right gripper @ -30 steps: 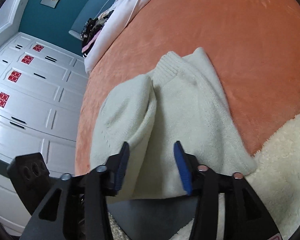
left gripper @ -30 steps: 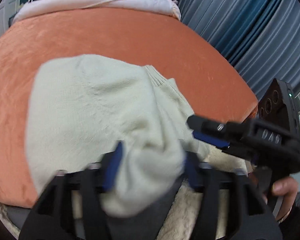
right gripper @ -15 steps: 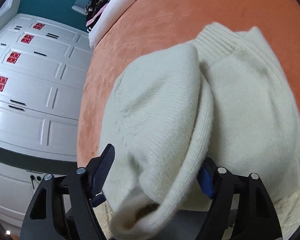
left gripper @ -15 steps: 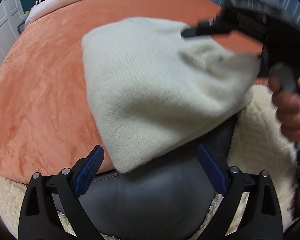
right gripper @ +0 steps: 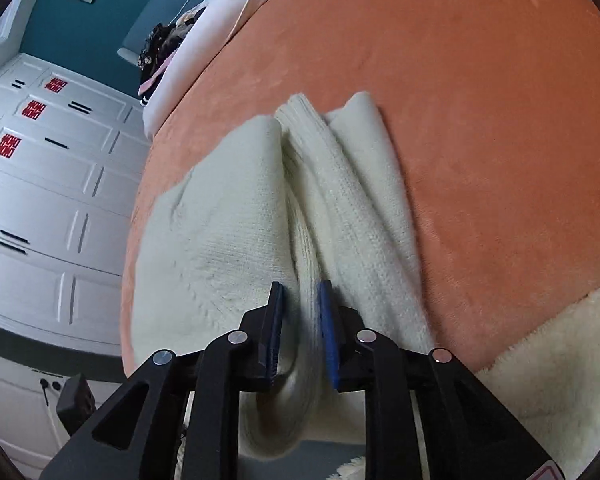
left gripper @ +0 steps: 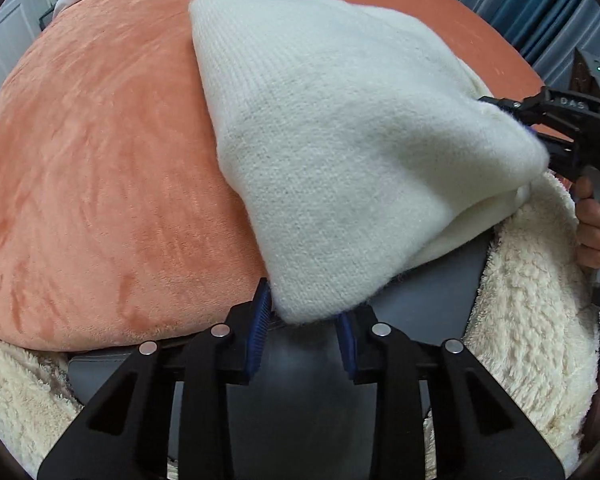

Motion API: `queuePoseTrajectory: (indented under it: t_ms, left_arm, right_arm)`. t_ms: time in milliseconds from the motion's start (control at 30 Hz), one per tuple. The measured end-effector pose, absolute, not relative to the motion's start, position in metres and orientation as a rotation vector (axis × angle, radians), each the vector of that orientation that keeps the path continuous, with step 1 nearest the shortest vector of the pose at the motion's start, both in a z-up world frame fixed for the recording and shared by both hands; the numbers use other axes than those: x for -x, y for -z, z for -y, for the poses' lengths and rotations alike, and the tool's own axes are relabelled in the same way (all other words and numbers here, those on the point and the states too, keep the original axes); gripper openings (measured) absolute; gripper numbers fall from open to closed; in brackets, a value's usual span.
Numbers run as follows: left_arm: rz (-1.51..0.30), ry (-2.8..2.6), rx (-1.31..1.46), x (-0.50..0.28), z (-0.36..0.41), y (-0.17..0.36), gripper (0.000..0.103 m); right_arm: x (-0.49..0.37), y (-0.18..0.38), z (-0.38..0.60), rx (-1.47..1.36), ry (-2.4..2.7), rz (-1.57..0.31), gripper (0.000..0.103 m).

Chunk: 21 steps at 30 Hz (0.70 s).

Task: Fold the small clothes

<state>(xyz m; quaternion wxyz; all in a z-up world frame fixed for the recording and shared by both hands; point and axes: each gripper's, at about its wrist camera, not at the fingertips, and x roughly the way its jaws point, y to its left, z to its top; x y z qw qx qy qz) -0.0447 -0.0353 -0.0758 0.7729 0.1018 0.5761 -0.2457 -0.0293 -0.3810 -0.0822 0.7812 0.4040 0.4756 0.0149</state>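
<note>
A cream knit sweater [left gripper: 340, 152] lies folded on the orange blanket [left gripper: 100, 184]. My left gripper [left gripper: 304, 316] is shut on its near left corner, which bulges out between the blue pads. My right gripper [right gripper: 300, 320] is shut on a bunched fold at the near right edge of the sweater [right gripper: 228, 232]. In the left wrist view the right gripper [left gripper: 556, 120] bites the sweater's right corner, with a hand below it. The ribbed collar [right gripper: 300, 120] points away from me.
A fluffy cream garment [left gripper: 532, 320] and grey fabric [left gripper: 432, 304] lie at the near edge. White bedding and dark clothes [right gripper: 168, 48] sit at the far end. White wardrobe doors [right gripper: 40, 200] stand left, blue curtains [left gripper: 540, 0] right.
Both grippers were open around the sweater half a second ago; now both have closed on its near corners. The left gripper moved in to the corner.
</note>
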Motion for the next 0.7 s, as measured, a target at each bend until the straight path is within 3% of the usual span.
queuePoseTrajectory:
  t_ms: [67,133,233,333,367,400,433,467,533,600,700]
  left_arm:
    - [-1.240,0.532,-0.226,0.042,0.035,0.076,0.032]
    - [-1.215,0.536,-0.252,0.046,0.037,0.071,0.032]
    - [-1.141,0.557,-0.271,0.052,0.038,0.053,0.034]
    - [-1.095,0.560,-0.264,0.058,0.035,0.040,0.045]
    - [-1.099,0.551,-0.265,0.058,0.035,0.041,0.050]
    - [-1.117,0.545,-0.262,0.056,0.035,0.044,0.050]
    - [-1.135,0.538,-0.259,0.055,0.034,0.047,0.050]
    - [-1.146,0.530,-0.255,0.056,0.034,0.048,0.050]
    - [-1.150,0.527,-0.245,0.055,0.034,0.046,0.051]
    - [-1.141,0.536,-0.251,0.055,0.036,0.045,0.059]
    - [-1.137,0.546,-0.284,0.056,0.042,0.048,0.059]
  right_arm:
    - [0.033,0.067,0.378,-0.851,-0.018,-1.011,0.035]
    - [0.040,0.056,0.374,-0.846,-0.034,-0.997,0.064]
    - [0.051,0.044,0.361,-0.819,-0.054,-0.990,0.066]
    - [0.050,0.047,0.342,-0.737,-0.092,-1.043,0.073]
    - [0.044,0.052,0.336,-0.687,-0.082,-1.066,0.070]
    - [0.041,0.054,0.324,-0.632,-0.081,-1.094,0.043]
    - [0.038,0.055,0.320,-0.590,-0.094,-1.113,0.029]
    - [0.037,0.051,0.317,-0.559,-0.099,-1.105,0.024]
    - [0.042,0.032,0.322,-0.561,-0.124,-1.043,0.018]
    - [0.054,0.006,0.336,-0.592,-0.120,-0.958,0.016]
    - [0.063,0.000,0.351,-0.581,-0.054,-0.938,0.016]
